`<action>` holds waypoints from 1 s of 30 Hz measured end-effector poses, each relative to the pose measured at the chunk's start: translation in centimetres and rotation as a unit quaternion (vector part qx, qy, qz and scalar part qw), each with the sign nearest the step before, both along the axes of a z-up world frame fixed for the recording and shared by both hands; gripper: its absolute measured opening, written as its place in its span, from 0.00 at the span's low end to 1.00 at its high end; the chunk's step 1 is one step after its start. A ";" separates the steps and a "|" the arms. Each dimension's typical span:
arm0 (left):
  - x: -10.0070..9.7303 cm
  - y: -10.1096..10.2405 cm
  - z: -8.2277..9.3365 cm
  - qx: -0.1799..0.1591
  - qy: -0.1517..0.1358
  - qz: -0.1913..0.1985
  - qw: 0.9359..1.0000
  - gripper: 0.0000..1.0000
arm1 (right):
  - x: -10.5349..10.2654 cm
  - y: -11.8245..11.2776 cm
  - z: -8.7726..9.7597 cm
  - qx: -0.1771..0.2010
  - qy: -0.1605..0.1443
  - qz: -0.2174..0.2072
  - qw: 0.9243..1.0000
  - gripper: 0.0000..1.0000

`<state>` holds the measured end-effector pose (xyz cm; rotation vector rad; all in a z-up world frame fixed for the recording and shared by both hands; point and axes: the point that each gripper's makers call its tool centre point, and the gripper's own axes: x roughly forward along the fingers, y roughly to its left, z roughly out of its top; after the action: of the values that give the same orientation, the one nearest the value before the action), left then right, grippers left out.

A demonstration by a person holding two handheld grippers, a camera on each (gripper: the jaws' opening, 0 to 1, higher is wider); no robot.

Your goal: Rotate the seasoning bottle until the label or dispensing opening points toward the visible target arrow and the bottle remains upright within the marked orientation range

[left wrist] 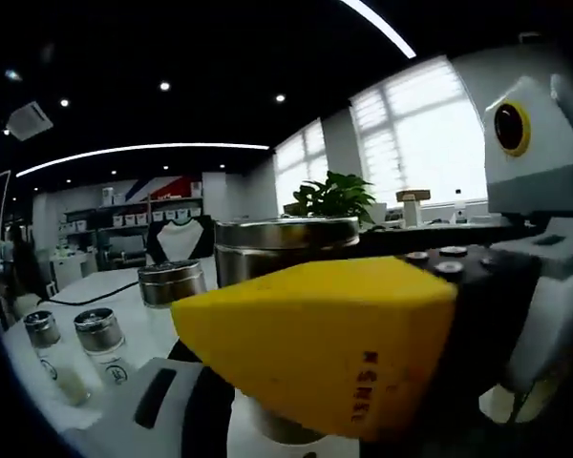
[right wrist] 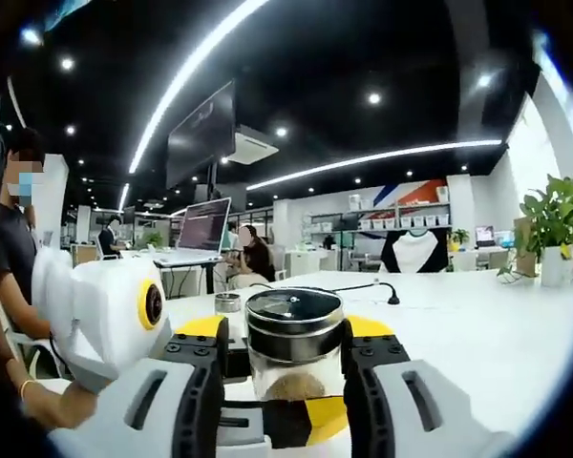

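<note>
The right gripper stands with its jaws closed in against the two sides of the seasoning bottle, a glass jar with a dark metal cap and brownish powder in its bottom. The bottle looks upright between the jaws on the white desk, well in from the far edge.

In the left gripper view, the left gripper shows as a large yellow pad pressed up close to a metal-capped jar; whether it is clamping that jar or only resting beside it cannot be told, nor how far its jaws are apart. The other gripper's white body rises at the right of that view.

The step in hand appears to be the turn itself: the bottle is gripped and ready to be rotated. No target arrow or label can be made out, so how much turning is left is unclear. The next move likely calls for a slow twist about the bottle's own axis, keeping it vertical.

Farther out, two small glass jars and a flat metal tin stand toward the desk's left edge, and a potted plant near its far right edge.
</note>
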<state>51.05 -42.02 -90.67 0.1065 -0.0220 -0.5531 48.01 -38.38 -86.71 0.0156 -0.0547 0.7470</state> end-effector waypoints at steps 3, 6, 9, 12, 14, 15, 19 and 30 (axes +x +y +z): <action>0.0 0.5 -0.3 -0.005 0.008 0.019 1.000 0.48 | 0.1 0.3 -0.1 -0.001 0.005 -0.005 1.000 0.47; 0.2 0.7 -0.6 -0.001 0.012 0.031 0.999 0.48 | 0.3 0.5 -0.5 -0.009 0.008 -0.009 1.000 0.47; 0.2 1.0 -0.7 -0.001 0.015 0.039 0.999 0.48 | 0.4 0.6 -0.6 -0.007 0.010 -0.011 1.000 0.46; 0.2 1.1 -0.7 -0.002 0.012 0.045 0.999 0.48 | 0.6 0.6 -0.6 -0.005 0.012 -0.018 1.000 0.45; 0.1 1.2 -0.9 -0.002 0.015 0.047 0.999 0.48 | 0.9 0.5 -0.8 0.001 0.019 -0.025 1.000 0.42; 0.2 1.2 -1.0 0.000 0.016 0.048 0.999 0.48 | 1.0 0.4 -0.8 0.000 0.018 -0.028 0.999 0.40; 0.1 1.3 -1.3 0.002 0.021 0.047 0.999 0.48 | 1.0 0.3 -1.0 0.004 0.018 -0.019 1.000 0.39; 0.5 0.7 -1.1 0.001 0.020 0.025 0.999 0.48 | 1.8 -0.4 -0.6 0.037 0.020 0.027 0.999 0.38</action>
<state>51.59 -41.28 -91.75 0.0970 0.0198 -0.5060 49.84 -38.78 -87.31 0.1032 -0.0438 0.7972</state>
